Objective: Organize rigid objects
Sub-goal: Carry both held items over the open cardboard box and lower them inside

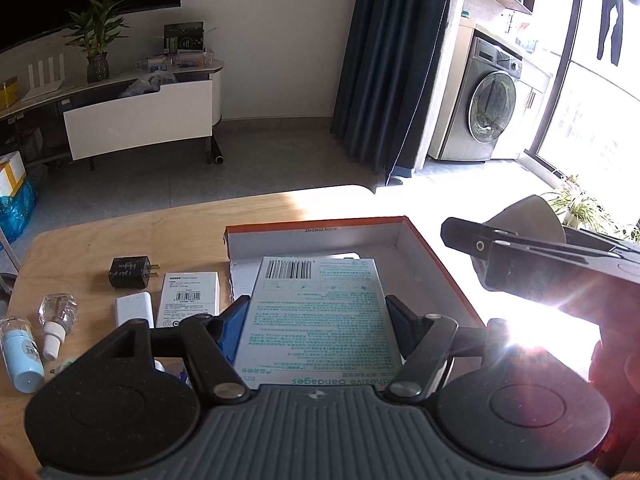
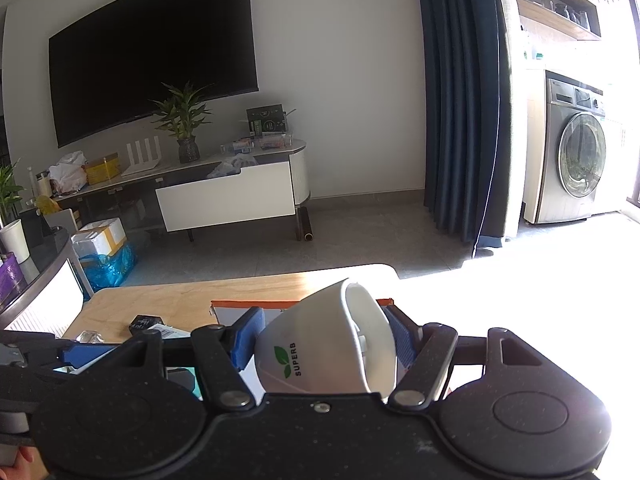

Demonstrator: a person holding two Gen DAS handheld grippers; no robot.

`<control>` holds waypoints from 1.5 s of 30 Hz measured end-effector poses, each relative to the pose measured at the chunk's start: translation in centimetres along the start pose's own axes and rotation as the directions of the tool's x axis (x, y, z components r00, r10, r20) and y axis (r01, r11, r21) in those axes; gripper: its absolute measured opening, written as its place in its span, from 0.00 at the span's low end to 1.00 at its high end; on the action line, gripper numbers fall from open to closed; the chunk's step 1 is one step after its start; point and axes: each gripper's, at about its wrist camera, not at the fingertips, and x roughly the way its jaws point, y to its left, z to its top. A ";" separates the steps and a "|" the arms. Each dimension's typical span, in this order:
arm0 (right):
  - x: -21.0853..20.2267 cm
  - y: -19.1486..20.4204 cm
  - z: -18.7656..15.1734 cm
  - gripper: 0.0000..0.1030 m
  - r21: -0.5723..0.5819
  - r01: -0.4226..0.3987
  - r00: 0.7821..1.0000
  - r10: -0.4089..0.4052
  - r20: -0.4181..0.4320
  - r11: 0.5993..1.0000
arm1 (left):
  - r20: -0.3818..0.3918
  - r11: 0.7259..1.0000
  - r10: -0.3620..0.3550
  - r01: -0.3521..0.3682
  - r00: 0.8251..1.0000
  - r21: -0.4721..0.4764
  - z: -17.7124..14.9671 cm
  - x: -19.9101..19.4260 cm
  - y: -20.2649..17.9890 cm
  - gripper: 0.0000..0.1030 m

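My left gripper (image 1: 318,316) is shut on a flat white box of adhesive bandages (image 1: 320,312) with green print and a barcode, held over the open orange-edged cardboard box (image 1: 424,256) on the wooden table. My right gripper (image 2: 326,338) is shut on a white cup (image 2: 324,348) marked SUPERB with a green leaf, tilted with its mouth to the upper right. That cup (image 1: 528,216) and the right gripper's black arm show at the right of the left wrist view, beside the cardboard box (image 2: 248,308).
Left of the box on the table (image 1: 100,240) lie a black plug adapter (image 1: 130,272), a white carton (image 1: 190,300), a small white block (image 1: 134,310), a clear bottle (image 1: 58,318) and a light blue tube (image 1: 24,356). Strong sunlight washes out the right side.
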 end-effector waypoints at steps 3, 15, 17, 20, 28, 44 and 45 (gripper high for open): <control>0.1 0.0 0.1 0.77 0.002 0.000 1.000 0.000 -0.001 1.000 | -0.004 1.000 0.000 0.000 1.000 -0.001 0.0 0.2 0.0 0.69; 1.0 0.0 0.3 0.77 -0.004 0.001 1.000 -0.001 -0.017 1.000 | -0.018 1.000 -0.002 0.001 1.000 -0.006 0.3 0.6 -0.3 0.69; 1.2 0.0 0.4 0.77 -0.007 0.001 1.000 -0.001 -0.023 1.000 | -0.021 1.000 -0.002 0.002 1.000 -0.005 0.3 0.7 -0.3 0.69; 1.6 0.1 0.5 0.77 -0.007 0.002 1.000 -0.002 -0.027 1.000 | -0.023 1.000 -0.004 0.004 1.000 -0.005 0.3 0.8 -0.3 0.69; 2.7 0.3 0.3 0.77 -0.020 0.001 0.999 -0.002 -0.043 1.000 | -0.038 1.000 -0.001 0.001 0.999 -0.012 0.4 1.8 0.0 0.69; 6.8 0.6 0.9 0.77 -0.036 0.004 0.993 -0.009 -0.114 0.999 | -0.076 0.999 0.007 -0.010 0.997 -0.031 0.8 4.8 1.2 0.69; 7.3 0.6 1.0 0.77 -0.038 0.005 0.993 -0.009 -0.119 0.999 | -0.078 0.999 0.008 -0.010 0.997 -0.032 0.9 5.0 1.2 0.69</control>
